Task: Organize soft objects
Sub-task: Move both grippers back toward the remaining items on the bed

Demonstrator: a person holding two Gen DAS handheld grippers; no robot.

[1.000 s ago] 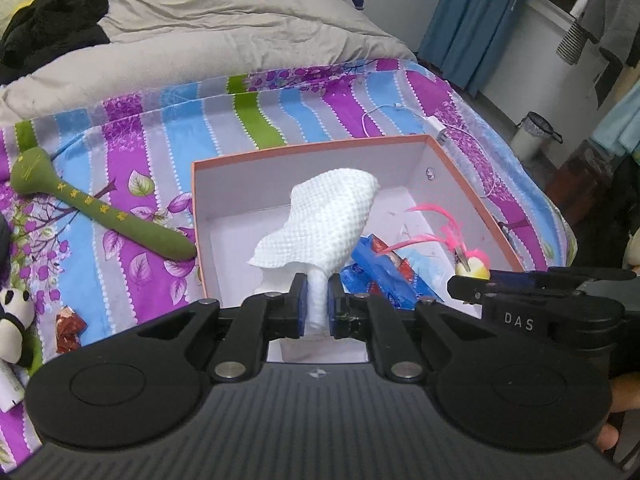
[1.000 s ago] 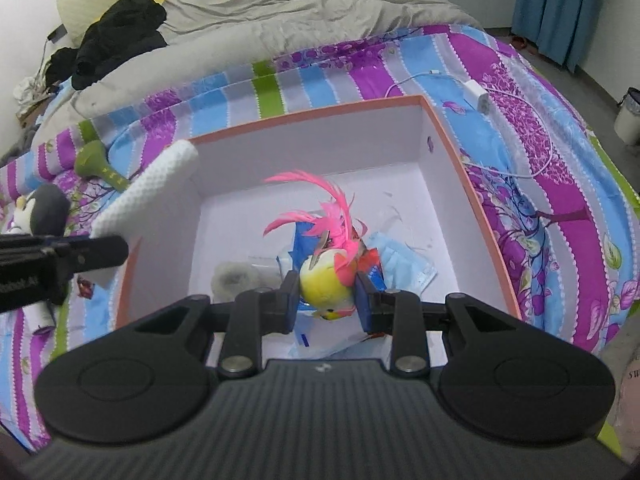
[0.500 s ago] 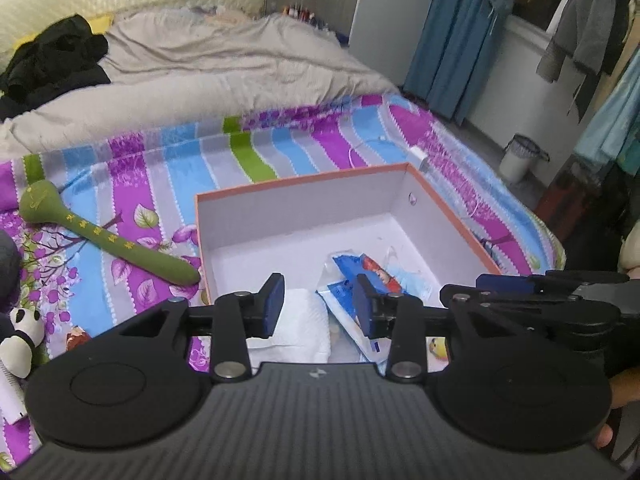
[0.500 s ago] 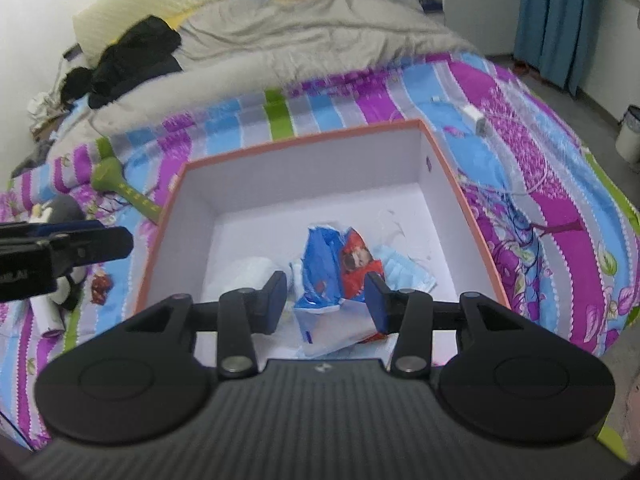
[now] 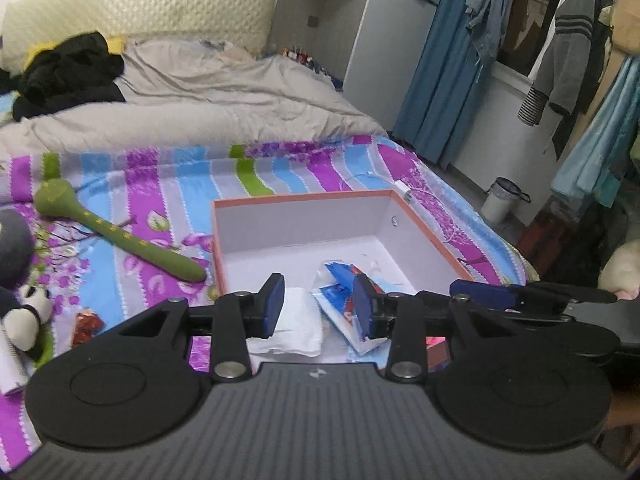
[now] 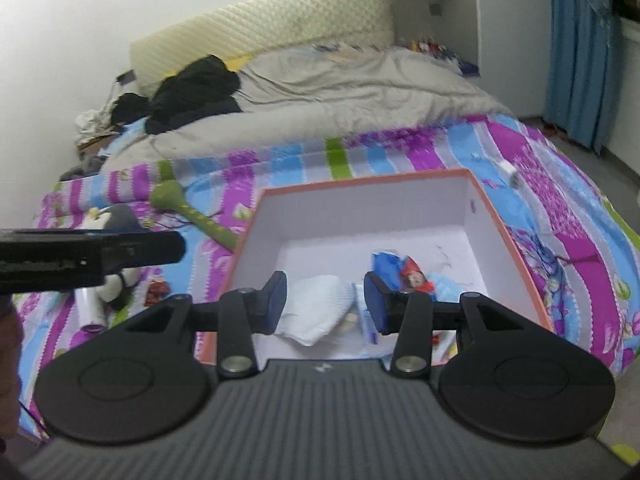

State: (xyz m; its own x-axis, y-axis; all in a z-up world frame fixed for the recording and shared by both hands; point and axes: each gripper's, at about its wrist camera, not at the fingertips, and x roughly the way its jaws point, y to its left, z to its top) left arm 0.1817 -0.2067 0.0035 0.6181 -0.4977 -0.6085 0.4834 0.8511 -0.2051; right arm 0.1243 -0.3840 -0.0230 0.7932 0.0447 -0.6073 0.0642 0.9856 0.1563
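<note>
Now, our view:
Left gripper (image 5: 318, 306): we hold it above the box's near edge, fingers wide, gripping nothing.
Right gripper (image 6: 326, 304): we hold it just alongside, fingers spread wide too, empty.
Box (image 6: 452, 178): orange-rimmed, open, on the striped bedspread (image 5: 168, 168).
White cloth (image 6: 316, 312): inside the box, near-left corner.
Blue packets (image 5: 340, 300): inside, beside the cloth.
Green toy (image 5: 120, 240): on the bedspread, left of the box.
Panda plush (image 5: 28, 312): farther left.

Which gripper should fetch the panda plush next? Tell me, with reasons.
Left. The left gripper is open and empty, and the panda plush lies on the bedspread on its side of the box. The right gripper, also open, hangs over the box, farther away.
</note>
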